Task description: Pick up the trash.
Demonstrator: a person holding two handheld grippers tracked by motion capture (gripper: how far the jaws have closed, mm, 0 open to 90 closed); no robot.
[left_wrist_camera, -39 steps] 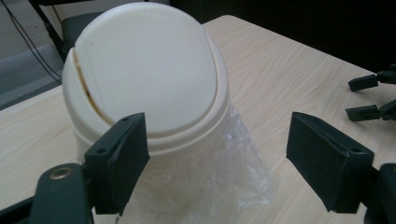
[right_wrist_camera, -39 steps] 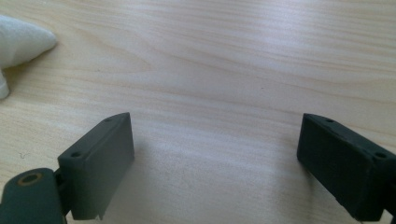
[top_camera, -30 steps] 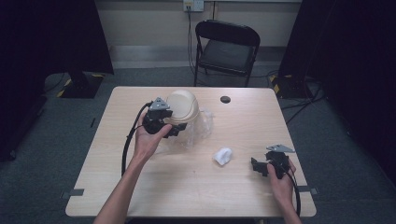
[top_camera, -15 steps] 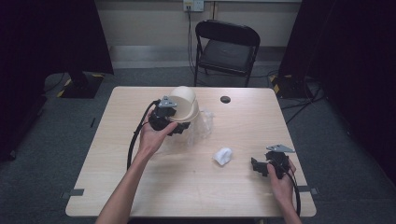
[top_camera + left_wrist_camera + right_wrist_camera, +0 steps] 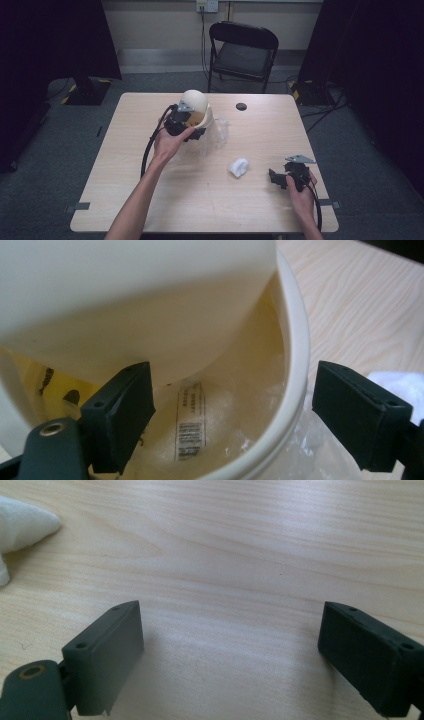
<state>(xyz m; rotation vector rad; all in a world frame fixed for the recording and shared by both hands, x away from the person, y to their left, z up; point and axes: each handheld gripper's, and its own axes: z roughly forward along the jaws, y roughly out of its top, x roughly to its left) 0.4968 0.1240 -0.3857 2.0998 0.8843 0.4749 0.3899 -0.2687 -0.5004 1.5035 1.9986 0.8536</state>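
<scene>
Nearest to the person, the right gripper [image 5: 286,179] is resting low on the worktop [image 5: 150,200] at about 5 o'clock, with its jaws spread wide apart and holding nothing; bare wood is showing between them in the right gripper view. A little farther in, near the middle and just to the left of that gripper, a small white crumpled cloth [image 5: 238,166] is lying by itself. Farther still, at about 11 o'clock, the left gripper [image 5: 235,415] is sitting right at the mouth of a cream tub [image 5: 196,111] that is tipped up over some clear plastic wrap [image 5: 220,131]. In the left gripper view its jaws are standing open, one on each side of the tub's thick rim [image 5: 295,365], and they are not squeezing it, so the tub is not being held by the jaws right now. A pale curved piece, maybe a lid or a second tub, is leaning over the opening, and a printed label is showing inside. Far back at 12 o'clock a small dark round thing [image 5: 241,106] is lying alone. The step looks like getting a grip on the tub. The next move probably needs the left jaws to close gently on the rim, and the right gripper to come over and help.
</scene>
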